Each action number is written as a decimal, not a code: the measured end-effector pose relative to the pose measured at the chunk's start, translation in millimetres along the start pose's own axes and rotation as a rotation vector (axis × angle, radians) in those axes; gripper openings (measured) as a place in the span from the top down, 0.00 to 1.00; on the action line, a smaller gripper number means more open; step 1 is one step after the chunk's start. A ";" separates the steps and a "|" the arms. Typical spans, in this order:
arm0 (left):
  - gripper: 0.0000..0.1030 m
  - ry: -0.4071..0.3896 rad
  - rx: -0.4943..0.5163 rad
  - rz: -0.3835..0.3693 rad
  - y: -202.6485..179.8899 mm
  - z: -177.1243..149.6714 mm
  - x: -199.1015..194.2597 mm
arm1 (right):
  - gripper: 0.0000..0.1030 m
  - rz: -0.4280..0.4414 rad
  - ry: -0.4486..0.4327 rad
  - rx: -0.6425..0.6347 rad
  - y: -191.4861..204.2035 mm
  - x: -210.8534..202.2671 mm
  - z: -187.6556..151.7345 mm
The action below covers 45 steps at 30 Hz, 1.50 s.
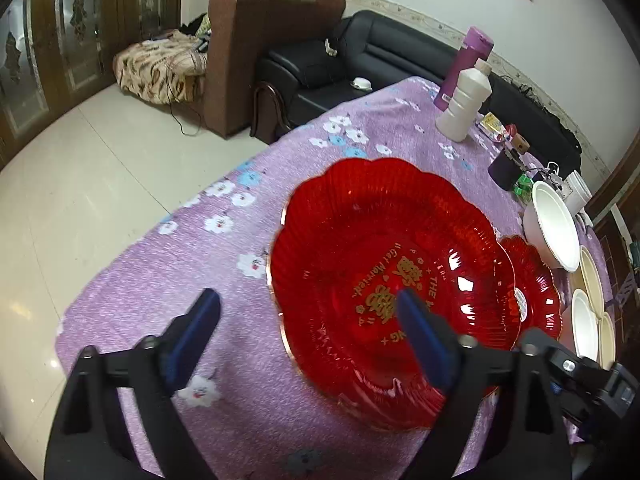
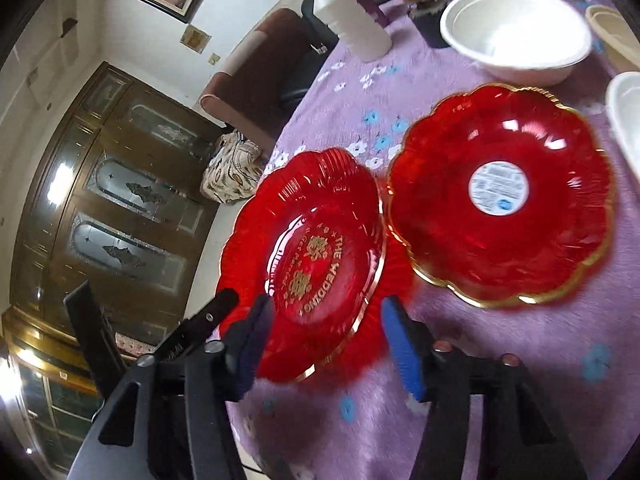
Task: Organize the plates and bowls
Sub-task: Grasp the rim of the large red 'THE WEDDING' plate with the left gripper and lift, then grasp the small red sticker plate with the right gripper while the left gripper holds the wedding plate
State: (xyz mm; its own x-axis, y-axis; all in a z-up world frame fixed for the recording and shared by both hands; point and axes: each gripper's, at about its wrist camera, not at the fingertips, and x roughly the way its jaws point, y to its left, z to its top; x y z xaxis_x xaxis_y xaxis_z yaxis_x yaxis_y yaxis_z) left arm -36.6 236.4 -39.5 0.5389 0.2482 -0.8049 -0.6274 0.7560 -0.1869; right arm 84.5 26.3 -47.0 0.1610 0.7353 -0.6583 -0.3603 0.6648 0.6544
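Here both grippers flank the wedding plate [image 2: 316, 264] on the table's [image 1: 160, 280] left side: left gripper [image 1: 308, 336] straddles its near-left rim, right gripper [image 2: 324, 344] its near rim. Jaws apart, touching nothing I can tell. Second plate [image 2: 500, 196] lies right.

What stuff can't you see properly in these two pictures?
- Sticker on the smaller red plate: print too small, right view.
- Cream bowls: cut off by the edge, left view.
- Clutter behind the white bottle: too small, left view.
- Big red plate: near rim blurred, right view.
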 end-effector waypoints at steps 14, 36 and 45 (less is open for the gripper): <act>0.80 0.099 0.012 0.043 -9.9 0.2 34.6 | 0.87 -0.141 0.050 0.017 -10.2 34.1 3.8; 0.85 -0.021 0.020 0.017 10.0 -21.9 -28.0 | 0.87 -0.131 -0.020 -0.110 27.1 -5.3 -32.3; 0.84 0.017 0.010 0.035 10.2 -32.3 -8.3 | 0.87 -0.160 0.011 -0.098 16.4 7.4 -39.0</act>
State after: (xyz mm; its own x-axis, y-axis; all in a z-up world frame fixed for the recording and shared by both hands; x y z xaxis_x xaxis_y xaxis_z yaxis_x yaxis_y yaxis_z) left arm -65.7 222.4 -52.9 0.5072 0.2647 -0.8202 -0.6402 0.7528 -0.1530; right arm 43.9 37.4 -55.7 0.2132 0.6197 -0.7554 -0.4187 0.7565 0.5024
